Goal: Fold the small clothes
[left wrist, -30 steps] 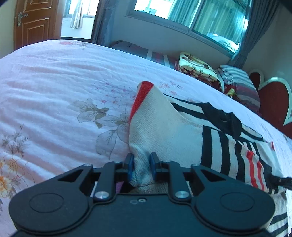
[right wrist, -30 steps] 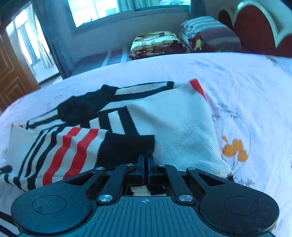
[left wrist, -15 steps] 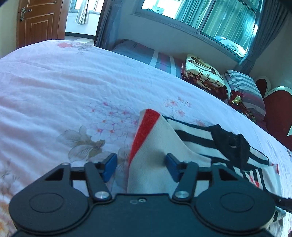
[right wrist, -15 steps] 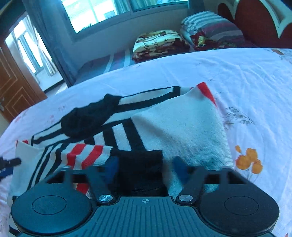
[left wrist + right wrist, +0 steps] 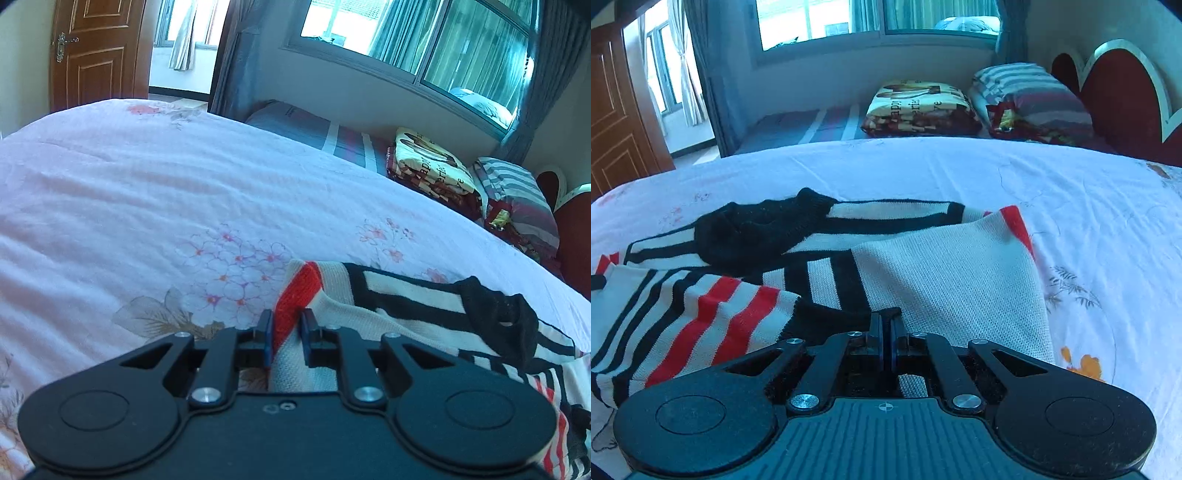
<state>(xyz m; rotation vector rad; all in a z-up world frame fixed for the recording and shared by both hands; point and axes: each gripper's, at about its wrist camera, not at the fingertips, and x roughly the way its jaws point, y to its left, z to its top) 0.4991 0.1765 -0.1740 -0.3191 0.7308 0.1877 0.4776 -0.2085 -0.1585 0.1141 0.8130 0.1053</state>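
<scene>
- Left tongs [image 5: 287, 341]: your blue-tipped fingers [image 5: 266, 338] are drawn in on a raised fold of the striped sweater [image 5: 406, 295], clamping the cream knit where its red band [image 5: 295, 295] runs down between them.
- Right tongs [image 5: 885, 345]: your fingers are pressed almost together, pinching the black edge [image 5: 831, 321] of the sweater just ahead of the tips; a scrap of cream knit shows behind the tips, inside the frame.
- Striped sweater, left wrist view: it lies on the bed [image 5: 147, 206] directly ahead of and to the right of the left tongs, with black stripes and a crumpled black part [image 5: 498, 314] further right.
- Striped sweater [image 5: 942, 273], right wrist view: a plain cream panel spreads ahead and to the right of the right tongs; a sleeve with red and black stripes [image 5: 694, 317] lies to the left, touching the pinched black edge; the black part [image 5: 757, 232] sits beyond, ahead and left.
- Bed [image 5: 1071, 192]: a pale floral cover carries the whole garment and extends past it on all sides of the tongs.
- Background, well beyond the tongs: a folded printed blanket [image 5: 919, 107] beside a striped pillow [image 5: 1030, 96], a red headboard [image 5: 1115, 96], a window [image 5: 424, 40] with curtains, and a brown door [image 5: 96, 51].
</scene>
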